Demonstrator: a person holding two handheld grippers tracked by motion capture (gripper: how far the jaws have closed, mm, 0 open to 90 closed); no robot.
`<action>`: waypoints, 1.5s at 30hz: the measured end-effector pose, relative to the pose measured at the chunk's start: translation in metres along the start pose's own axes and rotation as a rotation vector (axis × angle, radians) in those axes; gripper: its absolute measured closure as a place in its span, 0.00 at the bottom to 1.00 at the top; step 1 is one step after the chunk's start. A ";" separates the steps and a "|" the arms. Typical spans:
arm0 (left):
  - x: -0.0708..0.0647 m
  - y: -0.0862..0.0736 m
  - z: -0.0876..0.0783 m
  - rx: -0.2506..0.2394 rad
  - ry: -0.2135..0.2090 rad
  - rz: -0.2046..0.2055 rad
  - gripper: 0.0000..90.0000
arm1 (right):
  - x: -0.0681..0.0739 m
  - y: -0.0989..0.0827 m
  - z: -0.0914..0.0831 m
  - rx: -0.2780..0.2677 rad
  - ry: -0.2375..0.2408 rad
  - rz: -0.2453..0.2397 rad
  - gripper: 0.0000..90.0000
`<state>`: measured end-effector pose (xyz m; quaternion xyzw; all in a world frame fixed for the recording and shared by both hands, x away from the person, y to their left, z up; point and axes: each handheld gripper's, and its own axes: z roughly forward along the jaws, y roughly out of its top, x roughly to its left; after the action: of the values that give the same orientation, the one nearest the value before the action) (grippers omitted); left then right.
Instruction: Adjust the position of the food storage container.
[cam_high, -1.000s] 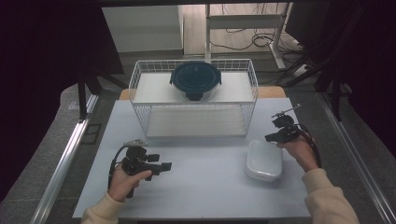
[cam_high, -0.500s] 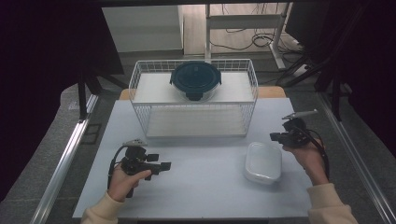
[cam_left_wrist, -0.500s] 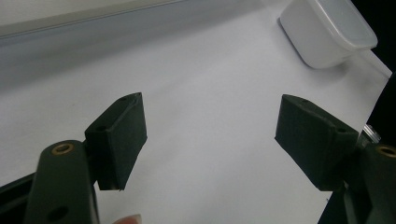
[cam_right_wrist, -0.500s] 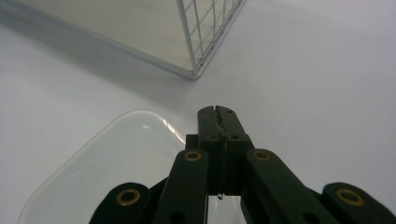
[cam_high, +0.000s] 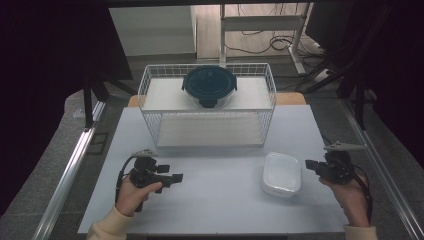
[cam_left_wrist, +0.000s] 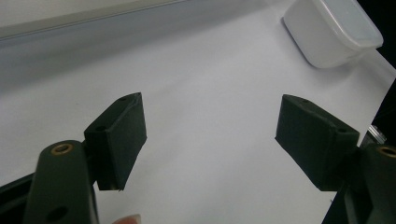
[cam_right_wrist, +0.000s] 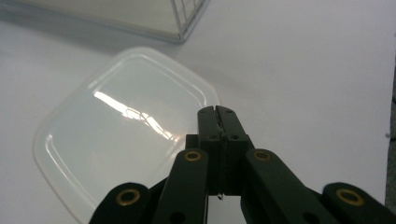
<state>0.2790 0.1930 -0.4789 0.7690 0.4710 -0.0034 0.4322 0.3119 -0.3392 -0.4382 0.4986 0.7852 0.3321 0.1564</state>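
Right hand is on the move: since a second ago the right tool (cam_high: 314, 165) has swung out from above the white box (cam_high: 282, 173) toward the bench's right edge and now sits just beside the box, tips pointing at its right side. Left hand hasn't budged.

Starting at the left: the left tool (cam_high: 172, 176) rests low on the bench (cam_high: 220, 210), aimed rightward across the open middle. Its jaws stand wide apart with nothing but bare surface between them, and in the left gripper view the white box (cam_left_wrist: 334, 30) sits far off at the top right. That looks like a parked, waiting hand.

Centre back: a wire basket (cam_high: 207, 107) stands on the bench's far half, and a round dark-lidded container (cam_high: 209, 86) sits on a white shelf inside it, well apart from both hands.

Right side: the white box lies lid-up near the right front, clear of the basket. The right tool (cam_right_wrist: 218, 116) is pressed fully closed, empty, its tips hovering over the box's near corner in the right gripper view. My read: it's lined up either to nudge the box or to open and take it by the edge.

Surface is a plain pale sheet, uncluttered. Beyond it, grey floor, metal rails either side, cables and a desk frame at the back, dark all around.
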 end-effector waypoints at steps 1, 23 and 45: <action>0.000 0.000 0.000 -0.001 -0.001 0.001 0.27 | -0.001 -0.002 0.002 0.007 -0.004 0.001 0.99; 0.003 0.002 -0.008 -0.020 0.008 -0.003 0.27 | 0.001 -0.017 0.032 0.154 0.003 0.014 0.99; 0.003 0.003 -0.010 -0.033 0.015 -0.015 0.27 | 0.032 -0.001 0.055 0.150 0.075 -0.065 0.99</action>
<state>0.2788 0.2016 -0.4718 0.7583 0.4799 0.0072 0.4412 0.3291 -0.2910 -0.4764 0.4706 0.8289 0.2855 0.1000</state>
